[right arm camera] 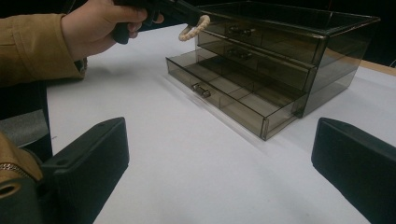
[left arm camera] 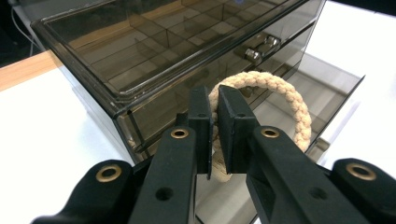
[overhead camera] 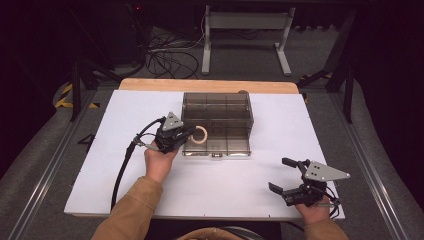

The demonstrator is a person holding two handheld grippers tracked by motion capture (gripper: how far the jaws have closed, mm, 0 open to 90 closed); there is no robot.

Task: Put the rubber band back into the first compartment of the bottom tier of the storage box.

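The left claw (overhead camera: pixel 186 134) is clenched on a braided rope ring (left arm camera: pixel 275 93), its jaws pinching the near side of the ring, which stands roughly upright between them. The ring hangs above the open bottom drawer (overhead camera: pixel 216 146) of a smoked transparent drawer box (overhead camera: pixel 217 106), at the drawer's left end; in the high view the ring (overhead camera: pixel 200 135) appears just inside the drawer's outline. The drawer is pulled out toward the near side of the white counter (overhead camera: pixel 125 170); the two upper drawers are shut. The left hand (overhead camera: pixel 160 162) grips the claw body from the near side. The right claw (overhead camera: pixel 282 175) rests near the counter's near right corner, well apart from the box, jaws released and holding nothing.
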